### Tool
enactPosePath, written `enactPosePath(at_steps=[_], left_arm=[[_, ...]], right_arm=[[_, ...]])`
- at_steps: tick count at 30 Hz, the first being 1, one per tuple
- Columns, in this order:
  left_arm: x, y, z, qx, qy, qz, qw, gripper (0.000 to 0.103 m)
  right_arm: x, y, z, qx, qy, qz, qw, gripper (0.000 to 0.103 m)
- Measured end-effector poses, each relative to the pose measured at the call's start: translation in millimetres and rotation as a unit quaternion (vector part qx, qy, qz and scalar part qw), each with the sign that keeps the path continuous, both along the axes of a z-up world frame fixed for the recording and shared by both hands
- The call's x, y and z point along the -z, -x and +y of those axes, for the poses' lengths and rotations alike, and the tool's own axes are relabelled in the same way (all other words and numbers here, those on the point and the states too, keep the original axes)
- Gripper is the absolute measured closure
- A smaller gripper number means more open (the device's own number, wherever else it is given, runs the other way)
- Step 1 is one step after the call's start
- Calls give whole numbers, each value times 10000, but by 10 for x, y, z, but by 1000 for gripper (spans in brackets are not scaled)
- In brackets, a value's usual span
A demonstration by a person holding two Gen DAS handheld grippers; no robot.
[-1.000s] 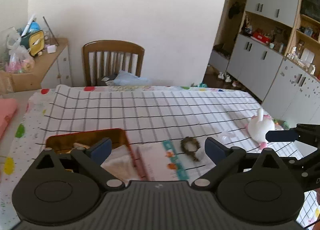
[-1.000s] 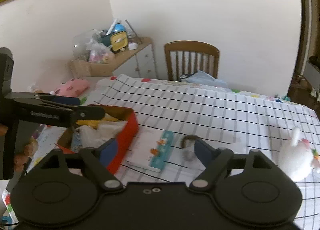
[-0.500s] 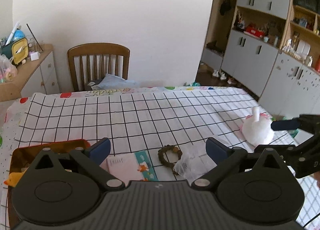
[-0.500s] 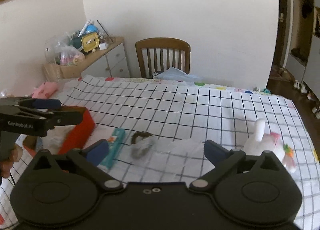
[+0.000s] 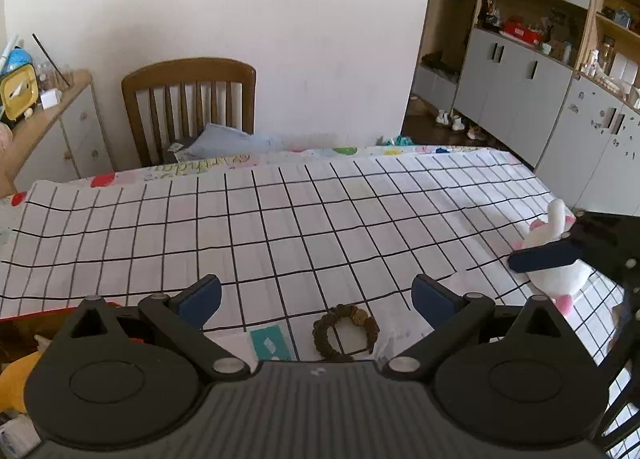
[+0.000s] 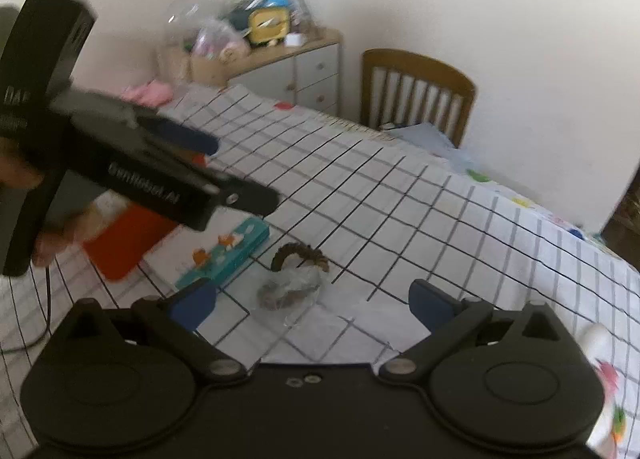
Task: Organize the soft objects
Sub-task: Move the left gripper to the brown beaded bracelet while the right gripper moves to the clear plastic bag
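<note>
A brown scrunchie (image 5: 345,332) lies on the checked tablecloth (image 5: 280,219) just ahead of my open, empty left gripper (image 5: 316,297). In the right wrist view the scrunchie (image 6: 300,255) lies beside a clear plastic bag (image 6: 290,289), in front of my open, empty right gripper (image 6: 314,301). A white plush bunny (image 5: 556,259) lies at the table's right edge, partly behind a right gripper finger (image 5: 544,257); its edge shows in the right wrist view (image 6: 600,343). A red box (image 6: 124,243) with soft items stands at the left, its yellow toy (image 5: 16,375) visible.
A teal-edged booklet (image 6: 224,255) lies between the red box and the scrunchie. A wooden chair (image 5: 188,107) stands at the table's far side. A cluttered dresser (image 6: 288,63) is at the far left; grey cabinets (image 5: 520,91) line the right wall.
Both grippers have swung: the left view turned right, away from the red box, toward the scrunchie and bunny. The right view turned left, so the bunny slid to its right edge. Both stay open.
</note>
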State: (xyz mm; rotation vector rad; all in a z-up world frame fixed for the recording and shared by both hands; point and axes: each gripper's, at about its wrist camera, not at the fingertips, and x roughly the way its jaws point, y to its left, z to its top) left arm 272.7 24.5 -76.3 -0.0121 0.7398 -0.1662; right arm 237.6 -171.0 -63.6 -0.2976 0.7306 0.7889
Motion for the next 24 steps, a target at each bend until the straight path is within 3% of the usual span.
enactPosePath(at_steps=[8, 12, 18, 24], left_arm=[[194, -231, -41, -19, 19, 307, 9995, 1], [290, -305, -137, 192, -21, 443, 9988, 1], [391, -394, -208, 217, 42, 523, 9984, 1], [478, -431, -276, 298, 37, 546, 9981, 1]], right_arm=[[296, -197, 186, -364, 140, 336, 9987, 0], [479, -230, 283, -577, 325, 445, 9968, 0], [677, -259, 331, -512, 484, 596, 9957, 1], [782, -210, 295, -428, 697, 586, 9949, 11]])
